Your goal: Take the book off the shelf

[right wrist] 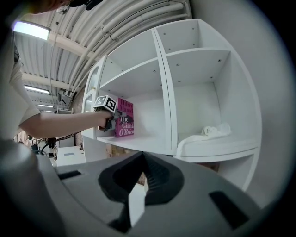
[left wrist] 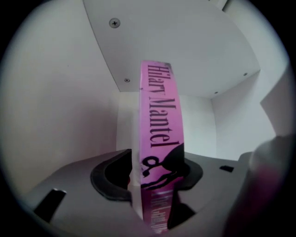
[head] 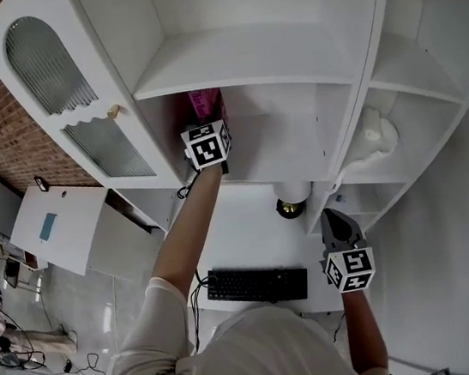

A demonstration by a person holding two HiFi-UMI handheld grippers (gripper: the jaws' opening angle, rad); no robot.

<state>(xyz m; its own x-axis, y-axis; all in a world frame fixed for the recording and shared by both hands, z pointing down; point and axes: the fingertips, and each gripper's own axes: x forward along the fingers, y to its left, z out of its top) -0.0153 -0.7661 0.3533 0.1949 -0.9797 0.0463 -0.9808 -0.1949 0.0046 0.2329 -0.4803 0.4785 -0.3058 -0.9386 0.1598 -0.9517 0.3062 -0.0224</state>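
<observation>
A pink book (head: 204,104) stands upright in the left compartment of the white shelf unit (head: 241,51). In the left gripper view its spine (left wrist: 159,120) runs straight up between the jaws of my left gripper (left wrist: 155,183), which is shut on its lower end. From the right gripper view I see the book's cover (right wrist: 124,122) with the left gripper (right wrist: 112,121) at its spine, arm stretched out. My right gripper (head: 336,222) hangs low over the desk's right end, well away from the shelf. Its jaws (right wrist: 138,185) are together and hold nothing.
The cabinet's glass door (head: 64,85) stands open to the left. A white cloth (head: 375,141) lies on a side shelf to the right. Below the shelves, a black keyboard (head: 257,284) and a round white object on a brass base (head: 291,200) are on the desk (head: 241,233).
</observation>
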